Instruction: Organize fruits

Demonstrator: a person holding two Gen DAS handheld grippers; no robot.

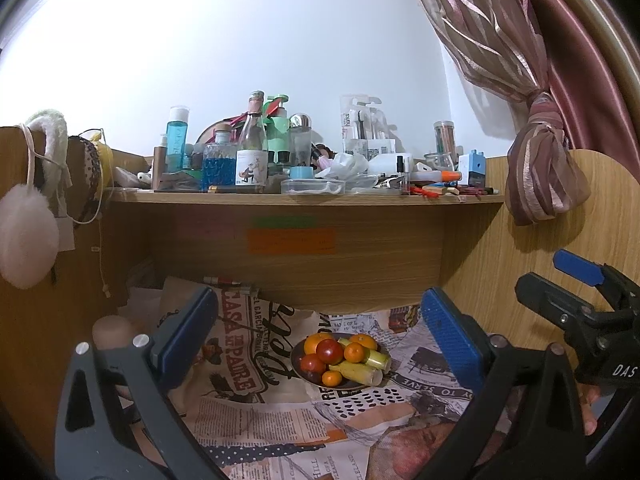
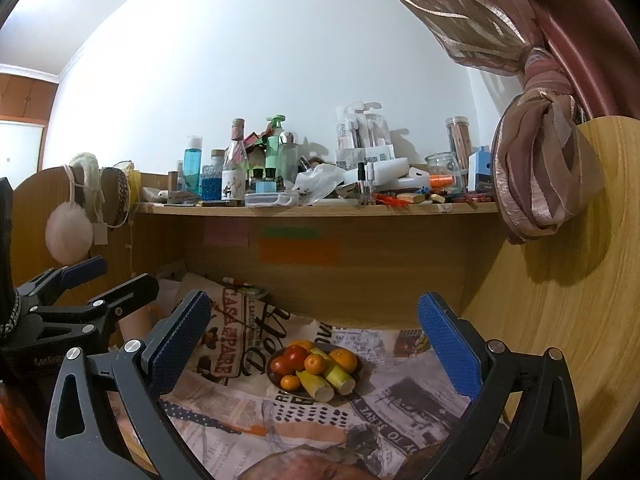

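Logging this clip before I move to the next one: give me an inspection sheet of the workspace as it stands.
Surface: desk covered by a newspaper-print cloth.
Job's things: dark plate piled with oranges, red fruits and yellow-green pieces.
Clutter: shelf above crowded with bottles, boxes and pens.
Grippers: left tool open, holding nothing; right tool open, holding nothing; both short of the plate.
Cables: white cord hanging at the left panel.
Surroundings: white wall, tied pink curtain, fluffy earmuffs hung at left.

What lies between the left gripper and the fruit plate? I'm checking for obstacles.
Only newspaper-print cloth; the left wrist view shows nothing standing between the open left gripper and the plate.
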